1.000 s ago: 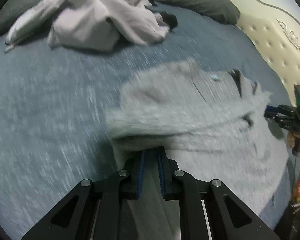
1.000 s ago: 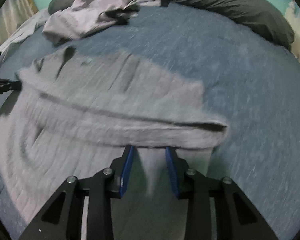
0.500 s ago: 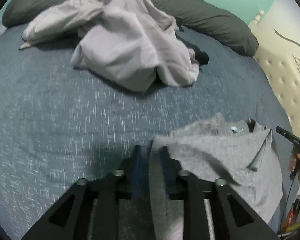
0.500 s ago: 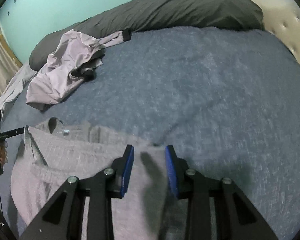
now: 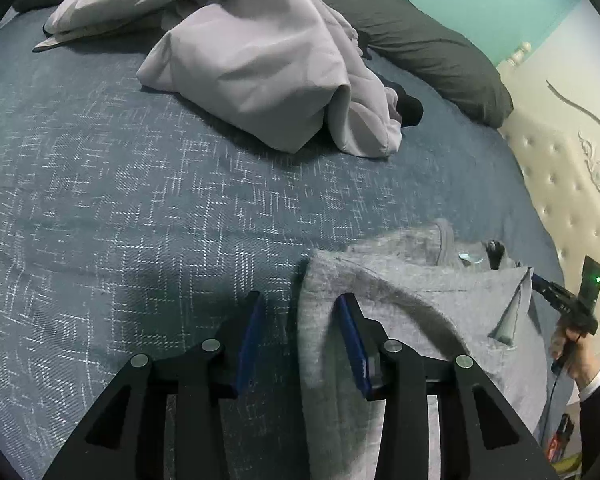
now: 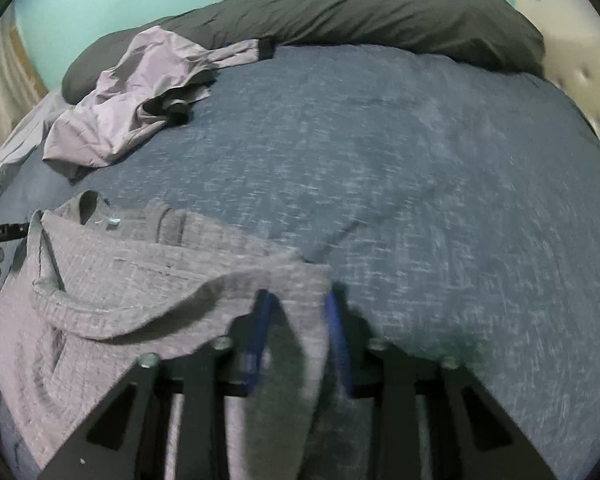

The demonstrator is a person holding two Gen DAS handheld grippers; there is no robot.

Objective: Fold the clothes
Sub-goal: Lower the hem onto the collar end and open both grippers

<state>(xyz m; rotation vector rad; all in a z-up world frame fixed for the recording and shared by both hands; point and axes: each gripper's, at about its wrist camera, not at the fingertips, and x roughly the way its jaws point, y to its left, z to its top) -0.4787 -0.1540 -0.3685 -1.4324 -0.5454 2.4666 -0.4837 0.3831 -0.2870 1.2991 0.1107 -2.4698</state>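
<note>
The grey shirt (image 5: 420, 320) lies on the blue bedspread (image 5: 140, 220), at the near edge of the bed, well short of the dark pillow (image 5: 432, 48) and of the crumpled lilac garment (image 5: 260, 56) that sits just in front of that pillow. The shirt's collar end points toward the pillow. My left gripper (image 5: 300, 312) has just been opening: its blue pads stand apart, and a fold of the shirt's edge hangs loosely between them, closer to the right pad, with bedspread showing in the gap. My right gripper (image 6: 298, 312) has just been closing, with a strip of the shirt's other corner between its pads; that view is blurred, so I cannot tell whether the pads are pressing on the cloth. The shirt sags in a wrinkled curve between my two grippers.
</note>
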